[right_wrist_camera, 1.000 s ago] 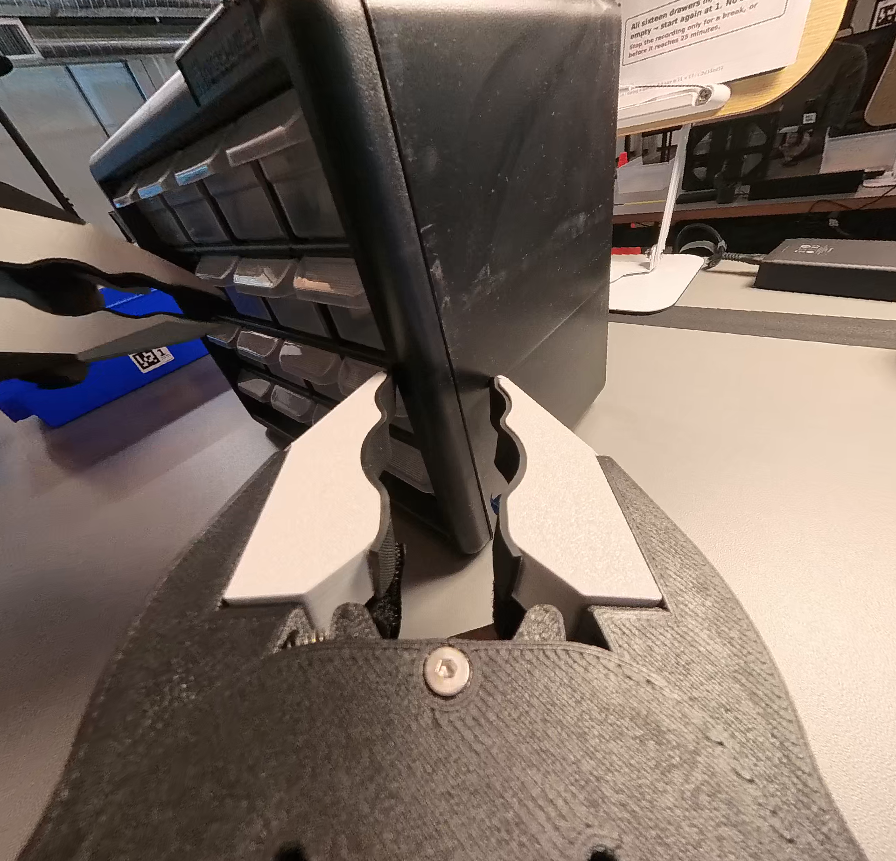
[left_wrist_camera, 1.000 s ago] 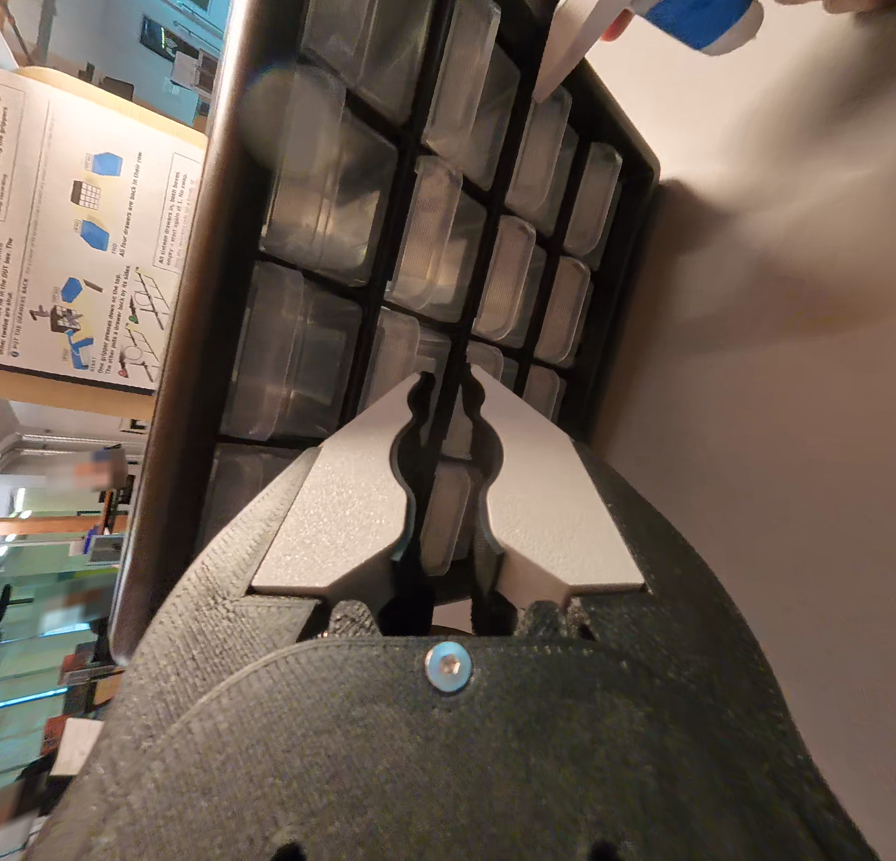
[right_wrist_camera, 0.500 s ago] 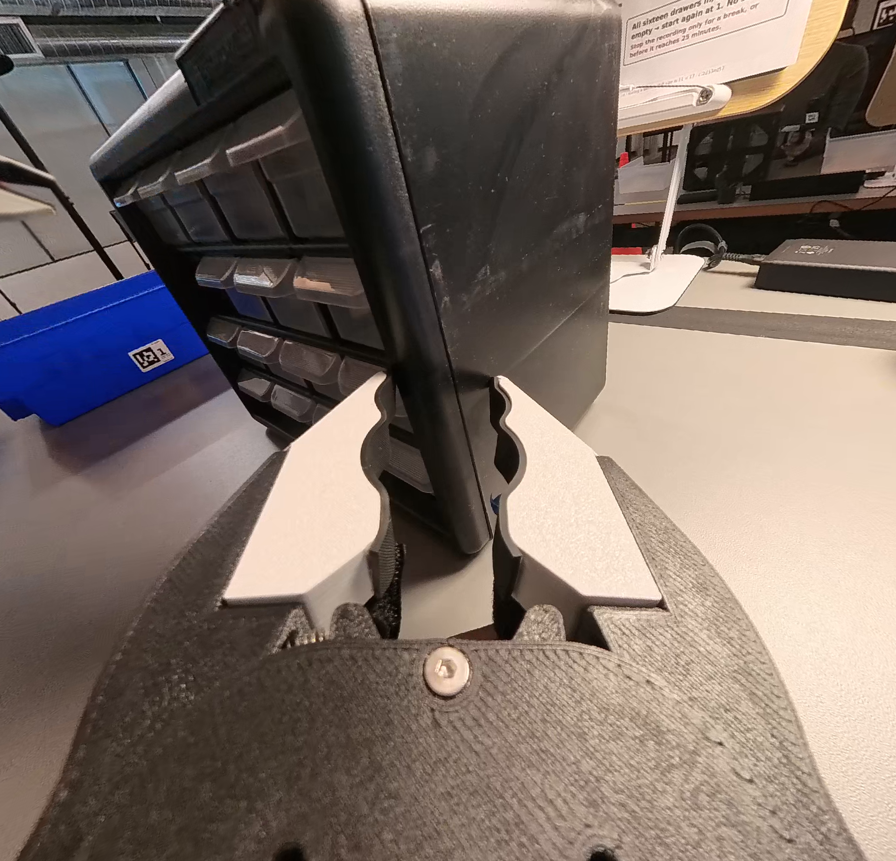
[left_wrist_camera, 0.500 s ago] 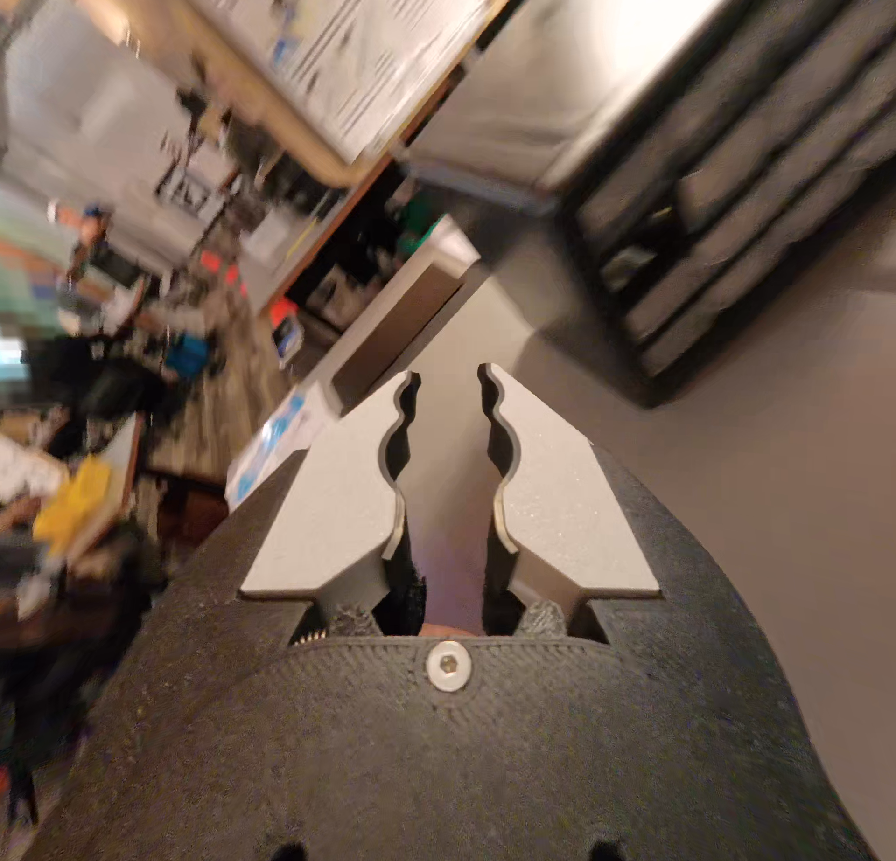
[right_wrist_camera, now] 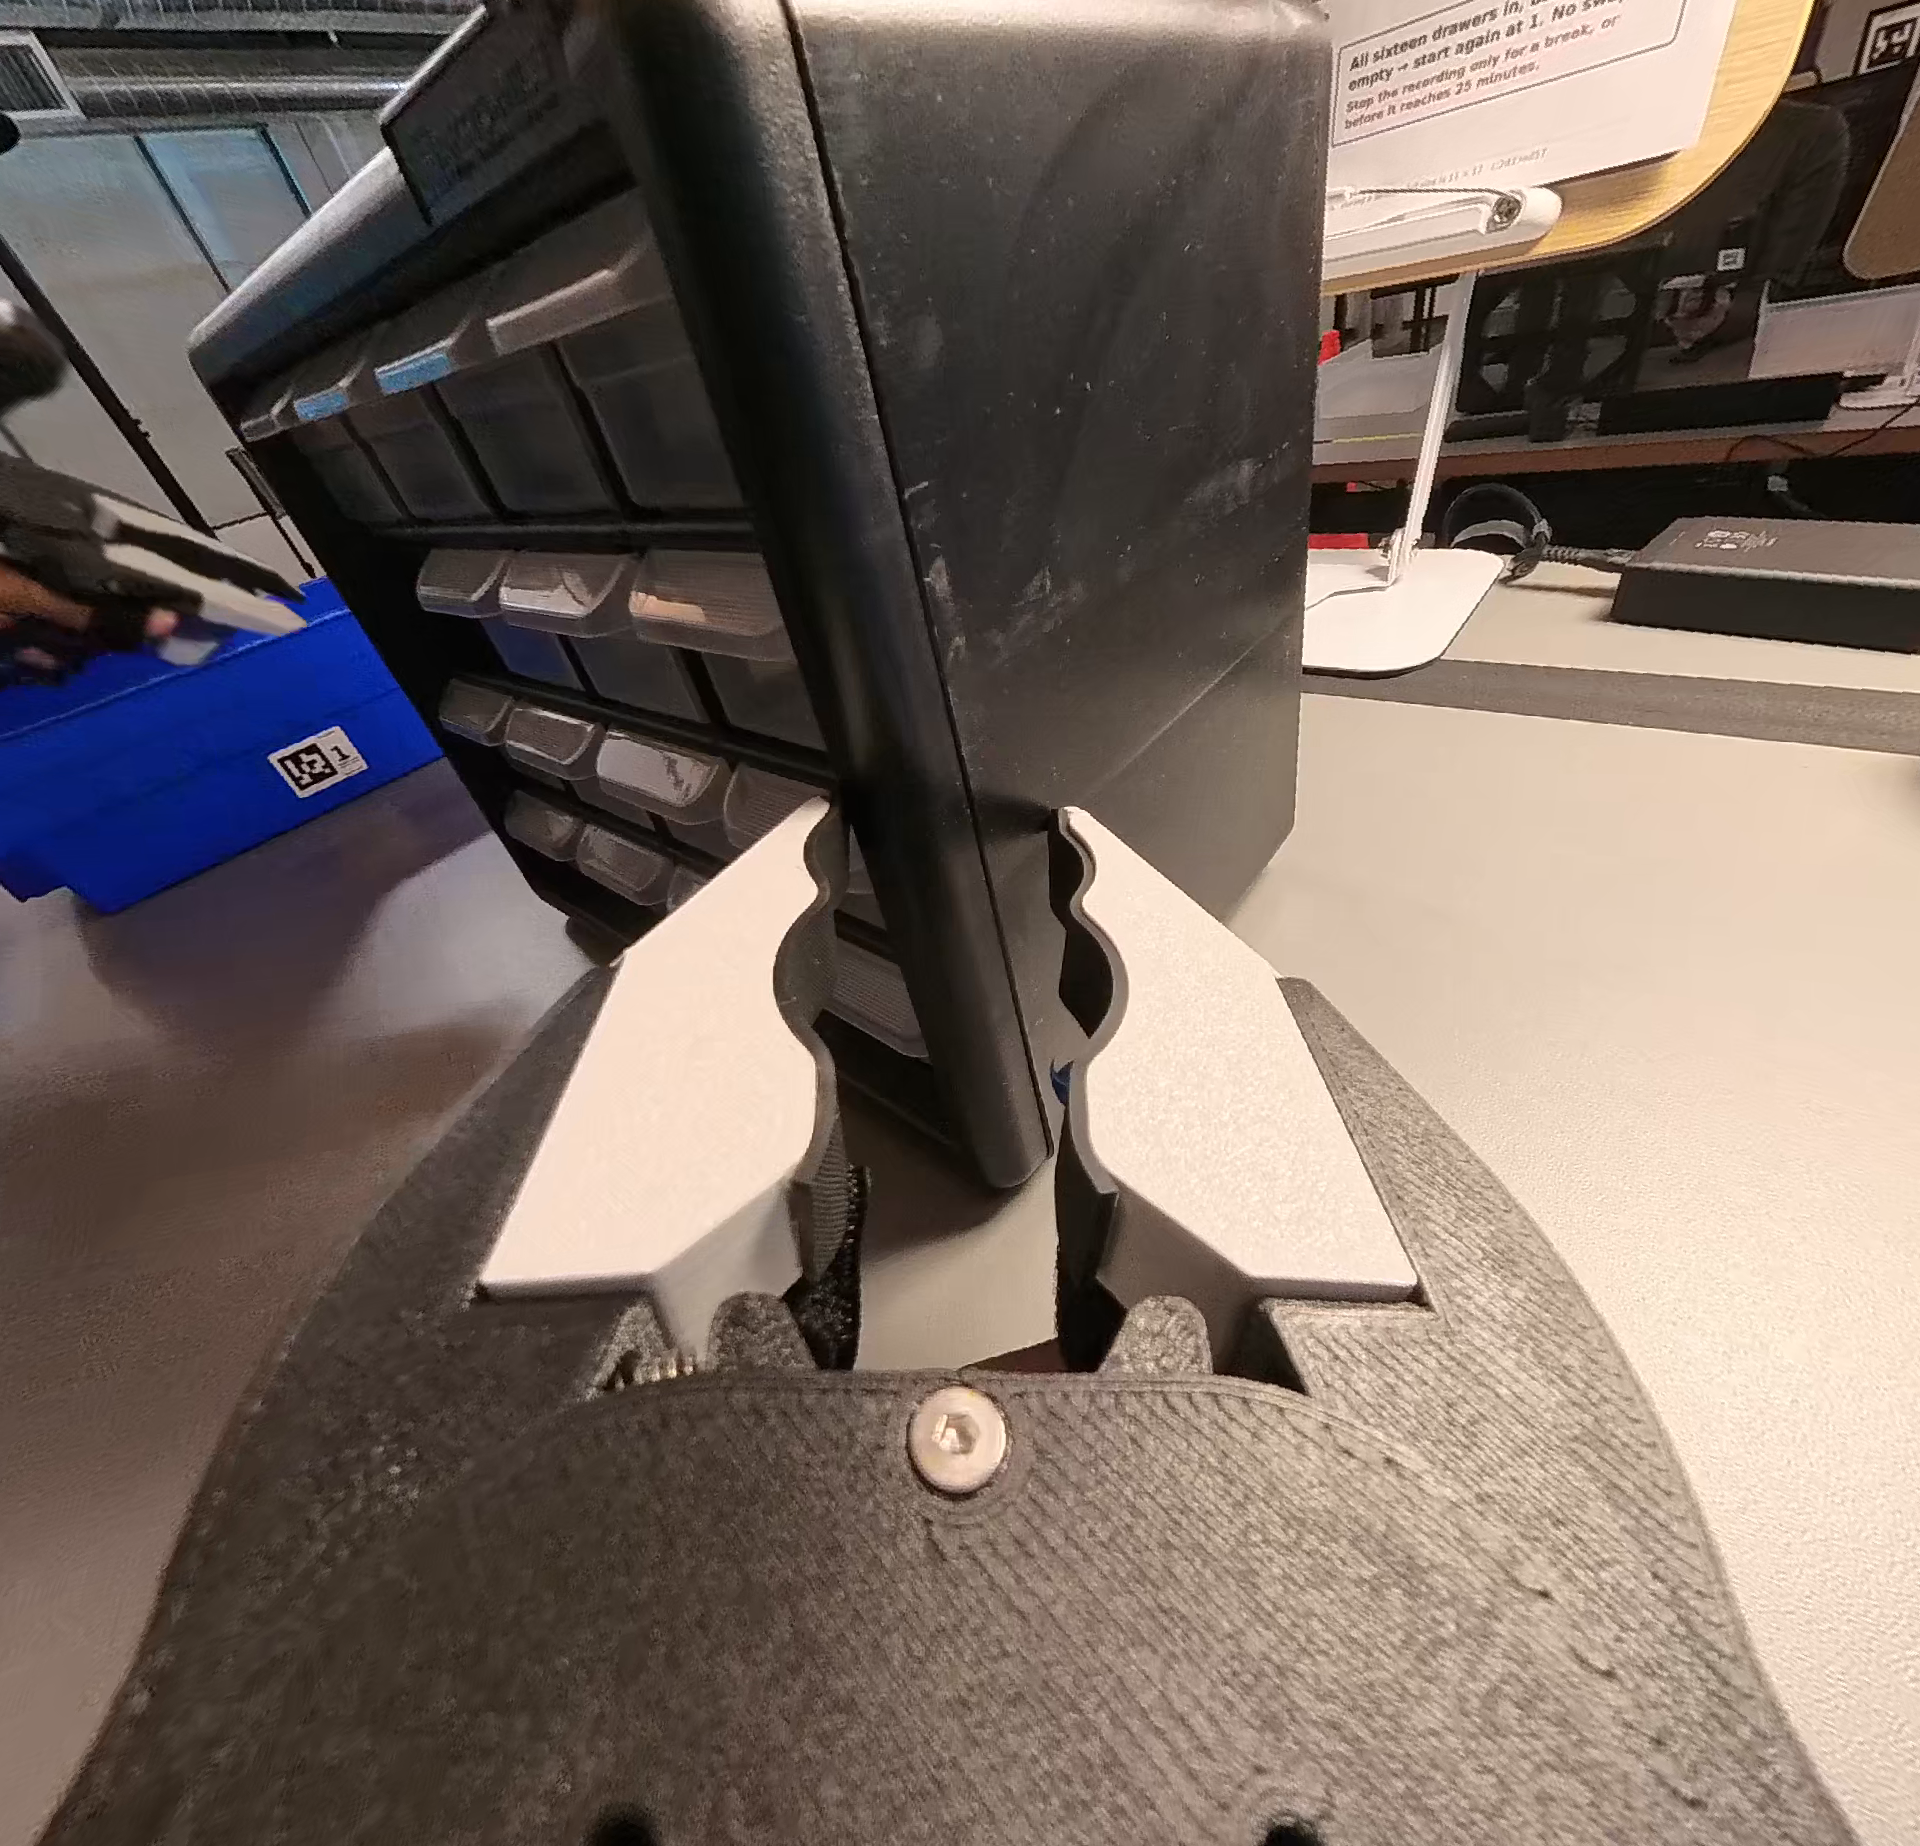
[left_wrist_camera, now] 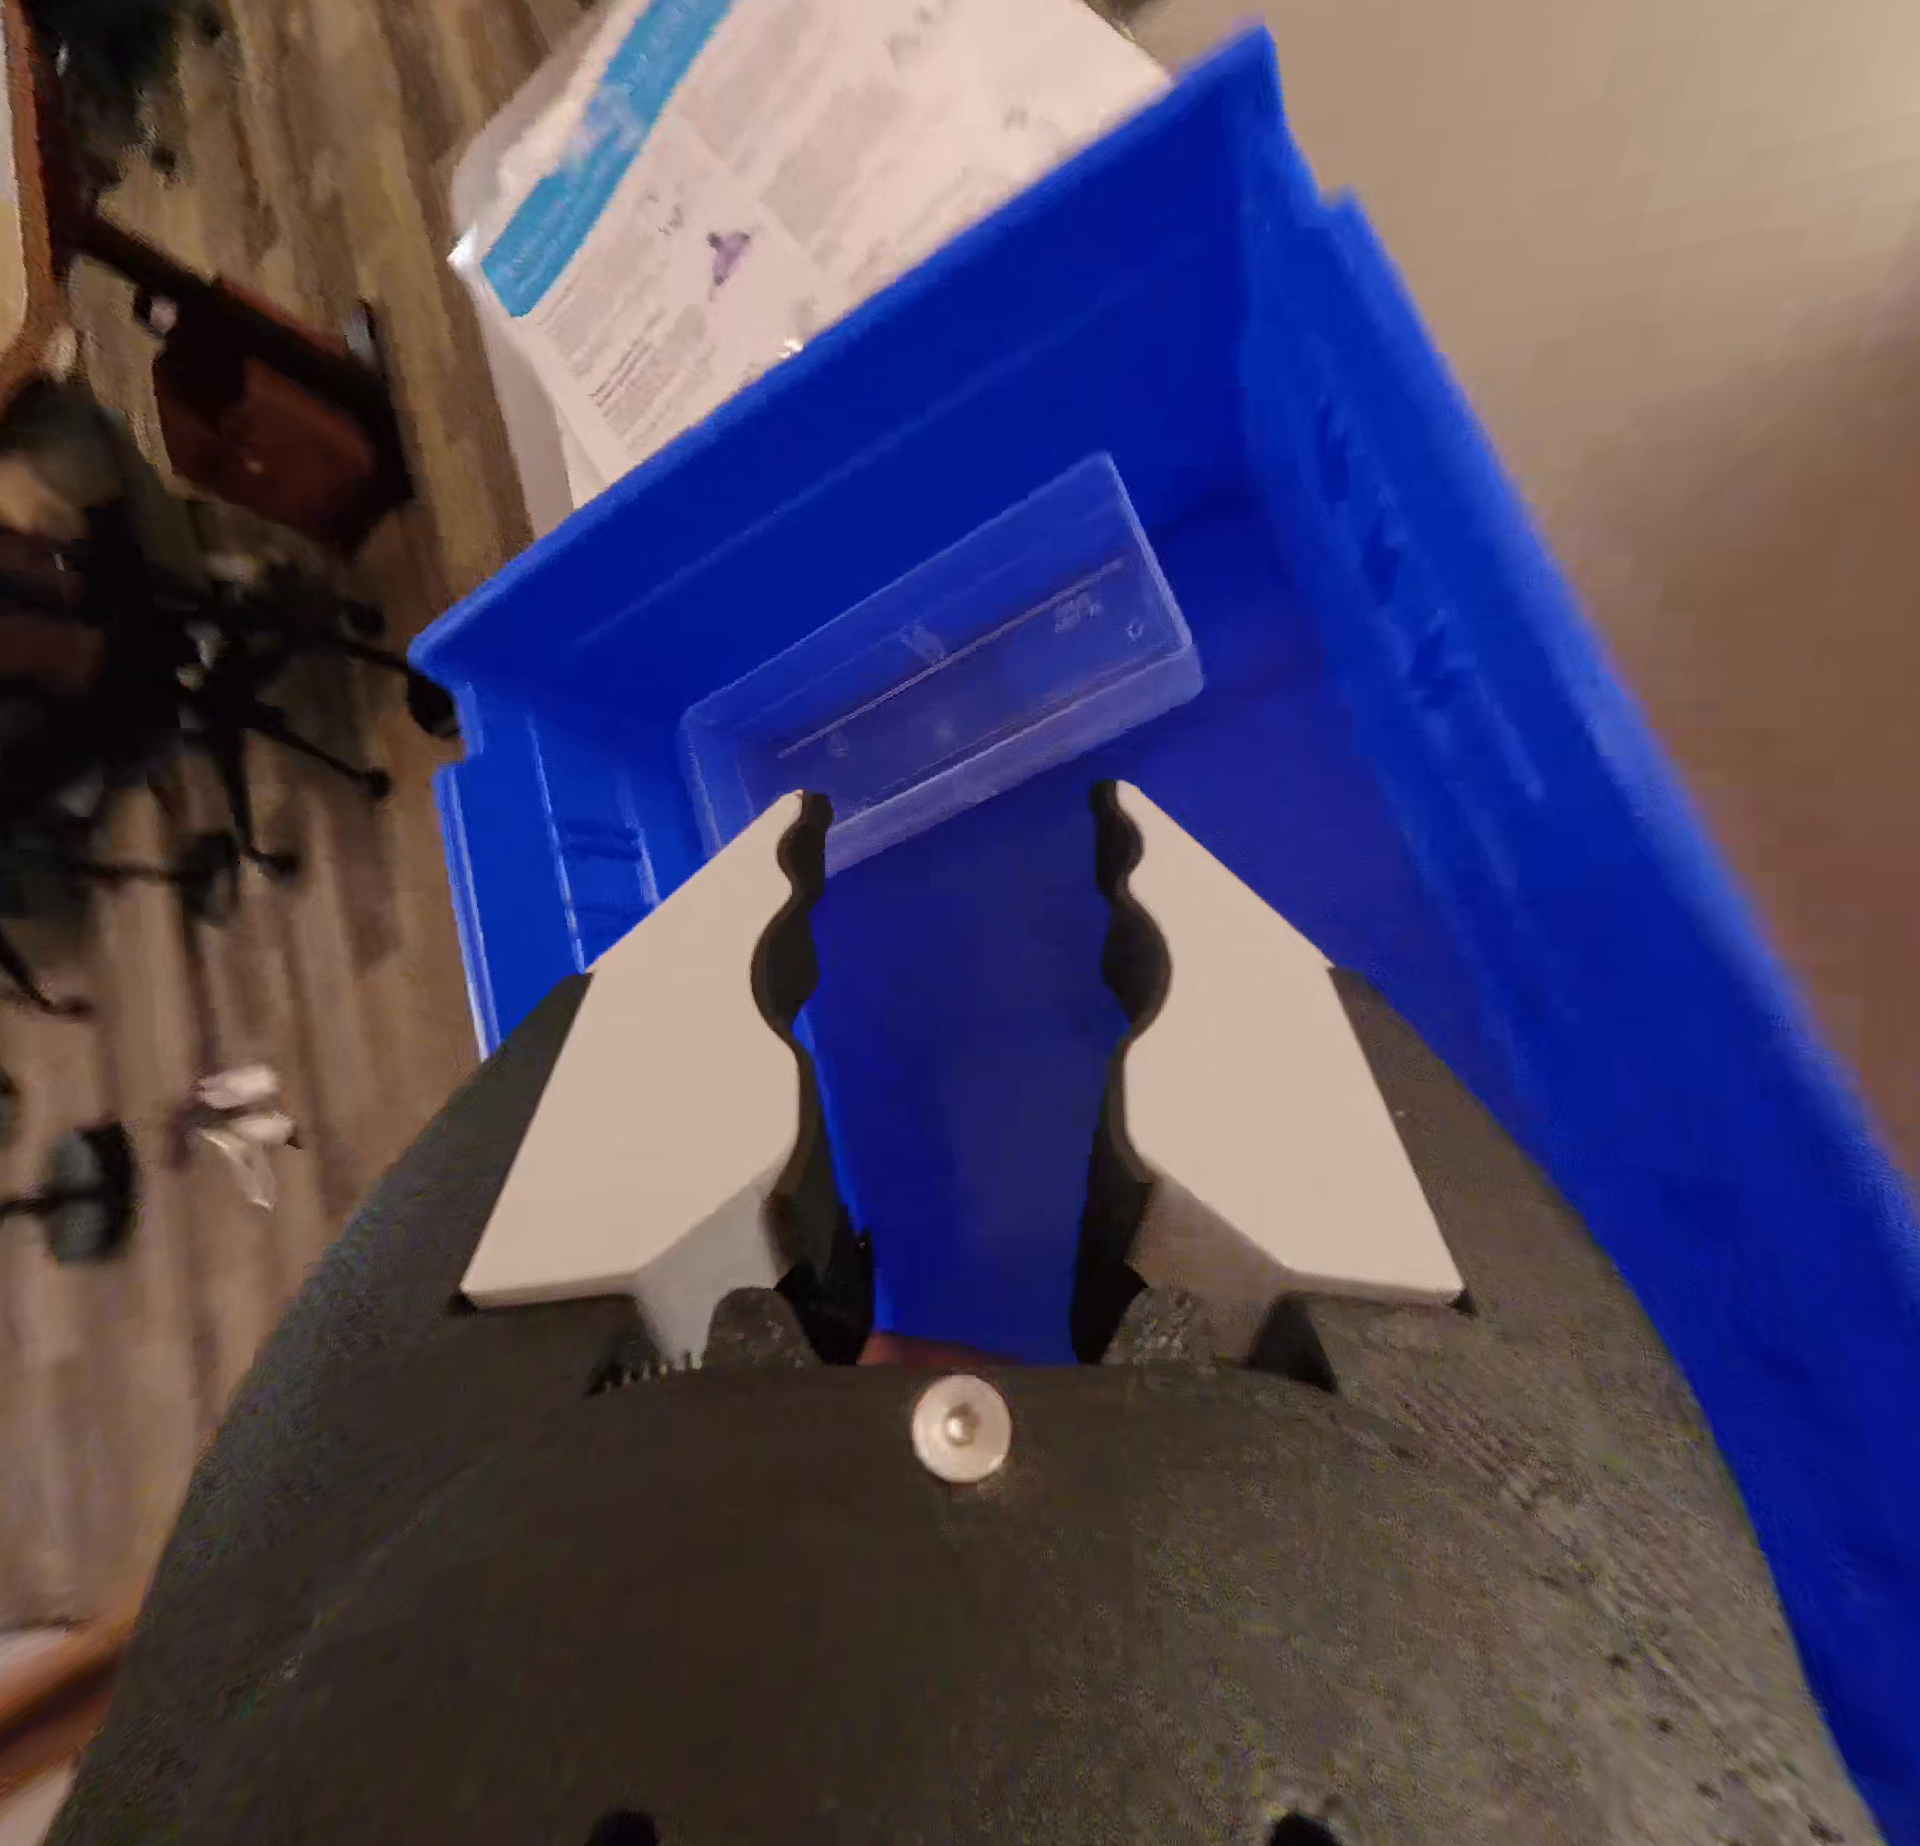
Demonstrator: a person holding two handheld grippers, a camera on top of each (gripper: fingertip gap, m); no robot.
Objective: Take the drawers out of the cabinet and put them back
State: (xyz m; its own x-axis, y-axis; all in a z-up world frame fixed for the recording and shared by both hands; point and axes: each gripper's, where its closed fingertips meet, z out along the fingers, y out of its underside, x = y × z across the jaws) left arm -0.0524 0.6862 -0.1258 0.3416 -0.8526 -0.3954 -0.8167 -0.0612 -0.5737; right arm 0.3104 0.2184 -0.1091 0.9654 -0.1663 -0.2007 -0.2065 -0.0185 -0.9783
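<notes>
In the left wrist view my left gripper (left_wrist_camera: 954,797) is open and empty above a blue bin (left_wrist_camera: 1403,653). A clear plastic drawer (left_wrist_camera: 956,643) lies on the bin's floor just past my fingertips, and neither pad presses on it. In the right wrist view my right gripper (right_wrist_camera: 943,811) is shut on the front right corner of the black cabinet (right_wrist_camera: 1091,394). One finger is at the drawer fronts, the other on the side wall. Several clear drawers (right_wrist_camera: 675,601) sit in the cabinet. The left gripper (right_wrist_camera: 197,581) also shows at the far left, over the blue bin (right_wrist_camera: 156,757).
The cabinet and bin stand on a grey table (right_wrist_camera: 1558,965). Behind the cabinet are a white stand (right_wrist_camera: 1392,612) holding an instruction sheet (right_wrist_camera: 1507,51) and a flat black box (right_wrist_camera: 1777,581). A printed sheet in a sleeve (left_wrist_camera: 790,165) lies beyond the bin, with floor and chair legs beyond.
My left gripper has swung away from the cabinet front to above the blue bin and its jaws have opened wide. A clear drawer now lies in the bin. The right gripper has not moved.
</notes>
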